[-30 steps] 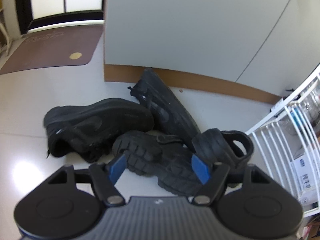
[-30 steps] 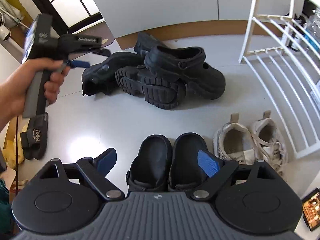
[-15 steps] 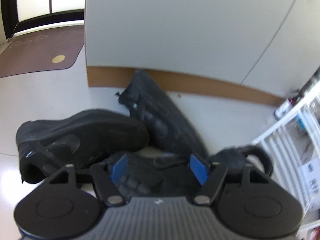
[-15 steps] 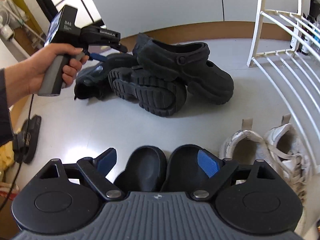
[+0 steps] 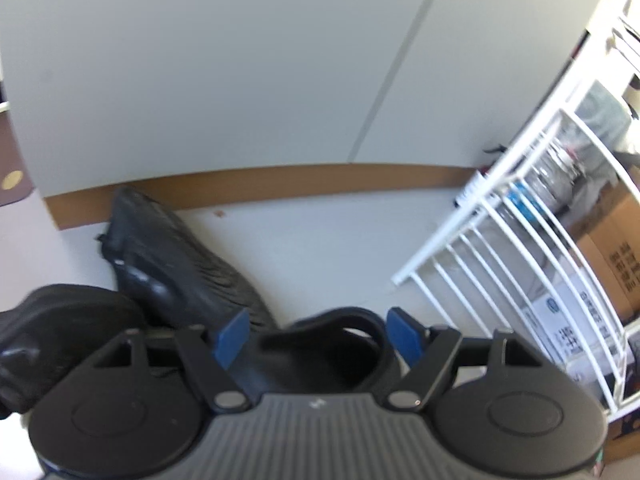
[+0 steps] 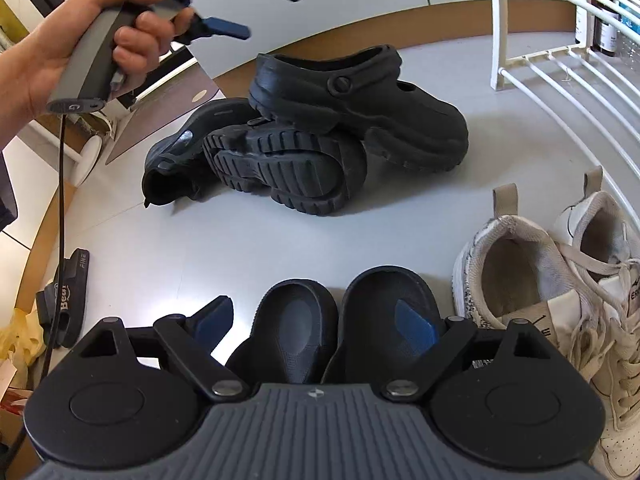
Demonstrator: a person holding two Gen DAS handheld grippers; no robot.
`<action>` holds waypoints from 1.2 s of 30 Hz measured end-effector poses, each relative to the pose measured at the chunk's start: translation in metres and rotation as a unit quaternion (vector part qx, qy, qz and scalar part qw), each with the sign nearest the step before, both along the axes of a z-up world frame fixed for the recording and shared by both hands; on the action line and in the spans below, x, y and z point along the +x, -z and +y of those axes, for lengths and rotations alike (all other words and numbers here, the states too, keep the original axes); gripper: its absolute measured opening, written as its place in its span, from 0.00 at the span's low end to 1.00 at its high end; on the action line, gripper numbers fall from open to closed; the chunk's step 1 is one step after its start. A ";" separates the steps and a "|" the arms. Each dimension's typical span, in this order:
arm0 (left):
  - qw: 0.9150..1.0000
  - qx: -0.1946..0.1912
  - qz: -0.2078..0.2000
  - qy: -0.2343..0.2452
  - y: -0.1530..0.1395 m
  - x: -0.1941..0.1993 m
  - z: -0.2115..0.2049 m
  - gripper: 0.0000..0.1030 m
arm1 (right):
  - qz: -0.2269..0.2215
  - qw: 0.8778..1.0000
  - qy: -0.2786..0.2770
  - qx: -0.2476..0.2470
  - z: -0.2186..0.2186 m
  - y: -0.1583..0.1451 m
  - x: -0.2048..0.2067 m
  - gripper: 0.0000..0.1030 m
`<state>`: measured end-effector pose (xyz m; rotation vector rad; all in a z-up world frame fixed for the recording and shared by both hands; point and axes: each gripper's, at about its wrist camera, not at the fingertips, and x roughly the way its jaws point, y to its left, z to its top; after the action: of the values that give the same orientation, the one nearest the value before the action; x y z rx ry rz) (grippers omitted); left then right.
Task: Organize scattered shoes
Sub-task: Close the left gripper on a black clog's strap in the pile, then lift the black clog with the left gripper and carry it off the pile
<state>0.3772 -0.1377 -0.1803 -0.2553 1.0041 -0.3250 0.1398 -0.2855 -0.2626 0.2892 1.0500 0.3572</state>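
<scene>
A pile of black shoes lies by the wall. A chunky clog stands on an overturned clog whose sole shows, with a black sneaker behind them. My left gripper hovers over the upright clog's heel opening. Its jaws are opening and the pads touch nothing. In the right wrist view the left gripper hangs above the pile in a person's hand. A second black sneaker leans by the baseboard. My right gripper is open, low over a pair of black slippers.
Two white sneakers stand right of the slippers. A white wire rack runs along the right, with a cardboard box behind it. A black sandal and a yellow bag lie far left. A brown mat is by the door.
My left gripper swung right across the pile, from the overturned clog to the upright clog's heel opening. My right gripper sank closer to the black slipper pair.
</scene>
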 end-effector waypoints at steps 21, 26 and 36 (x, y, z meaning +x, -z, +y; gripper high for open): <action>0.997 0.020 0.056 0.058 0.052 0.006 -0.082 0.63 | 0.003 0.999 0.031 0.011 -0.028 0.007 0.007 0.89; 0.994 0.047 0.078 0.057 0.061 0.006 -0.083 0.23 | 0.005 0.999 0.036 0.008 -0.035 0.009 0.006 0.89; 0.995 0.063 0.064 0.043 0.045 0.005 -0.069 0.16 | 0.007 0.999 0.040 0.011 -0.041 0.012 0.008 0.89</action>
<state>0.3823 -0.2069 -0.2257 -0.1191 1.1592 -0.3253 0.1478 -0.3260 -0.2745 0.3517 1.0459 0.2952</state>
